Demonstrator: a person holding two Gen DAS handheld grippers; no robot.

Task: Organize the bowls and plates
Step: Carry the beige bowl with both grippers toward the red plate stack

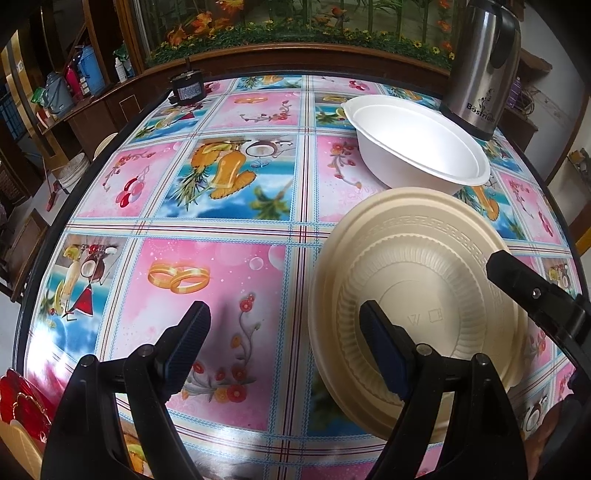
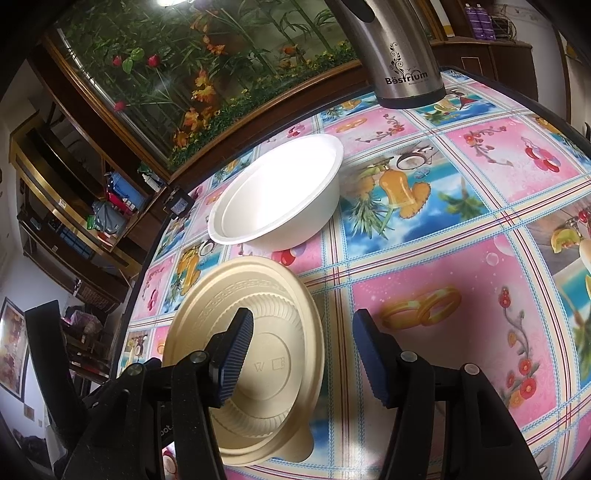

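Observation:
A cream plate [image 1: 417, 280] [image 2: 266, 306] lies upside down on the patterned table [image 1: 221, 258], its ribbed base and stamped mark facing up. Beyond it stands a white bowl [image 1: 417, 144] [image 2: 280, 195], upright, with a double rim as if two are nested. My left gripper [image 1: 286, 338] is open over bare tablecloth, just left of the plate. My right gripper [image 2: 304, 358] is open; its left finger [image 2: 236, 350] hangs over the plate's base and its right finger [image 2: 373, 362] stands off the rim. One right finger [image 1: 517, 284] shows at the plate's far side.
A steel kettle [image 1: 480, 66] [image 2: 399, 55] stands behind the bowl near the table's back edge. A small black device [image 1: 186, 88] sits at the far left edge. Something red [image 1: 18, 402] lies at the near left corner. A planter of artificial flowers [image 1: 295, 26] runs behind the table.

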